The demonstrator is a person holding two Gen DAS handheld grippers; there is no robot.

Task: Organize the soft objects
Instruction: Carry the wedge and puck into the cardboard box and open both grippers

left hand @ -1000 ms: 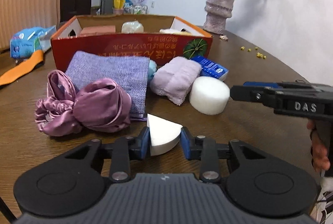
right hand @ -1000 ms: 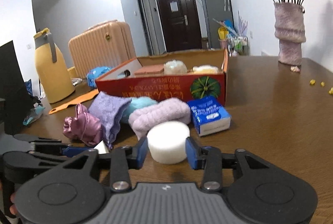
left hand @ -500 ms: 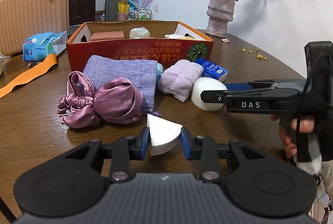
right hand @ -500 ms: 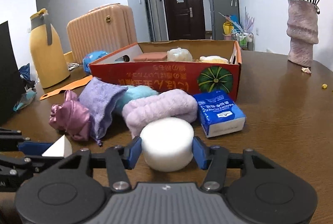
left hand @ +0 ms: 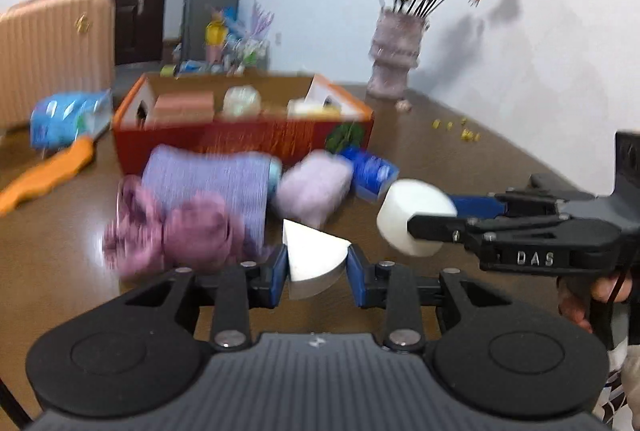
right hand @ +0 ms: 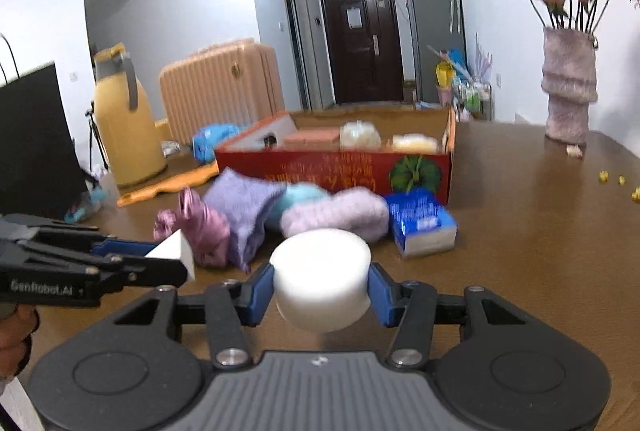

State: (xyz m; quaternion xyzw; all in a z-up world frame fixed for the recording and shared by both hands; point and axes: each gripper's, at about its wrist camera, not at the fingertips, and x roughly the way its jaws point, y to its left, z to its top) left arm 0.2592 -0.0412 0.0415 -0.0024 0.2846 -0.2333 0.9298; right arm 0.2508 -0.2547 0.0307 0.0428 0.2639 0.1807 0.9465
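My left gripper (left hand: 317,267) is shut on a white foam wedge (left hand: 310,249), held above the brown table (left hand: 60,271). To its right, my right gripper (right hand: 322,285) is shut on a white foam cylinder (right hand: 320,271), also off the table. The left wrist view shows that cylinder (left hand: 412,207) in the right gripper's fingers; the wedge (right hand: 176,249) shows at the left of the right wrist view. Ahead lie a pink satin scrunchie (left hand: 180,235), a purple cloth (left hand: 216,179), a lilac fluffy towel (left hand: 312,183) and a teal soft piece (right hand: 300,197). Behind them stands an open red cardboard box (left hand: 240,139) holding several items.
A blue tissue pack (left hand: 372,171) lies by the box's right corner. A vase of flowers (left hand: 394,59) stands at the back right, with yellow crumbs (left hand: 460,131) nearby. At the left lie an orange strip (left hand: 48,167) and a blue packet (left hand: 68,115); a yellow jug (right hand: 124,119) stands there.
The right gripper has lifted the white cylinder off the table. The left gripper has risen with the wedge still in it. The scene is now blurred by motion.
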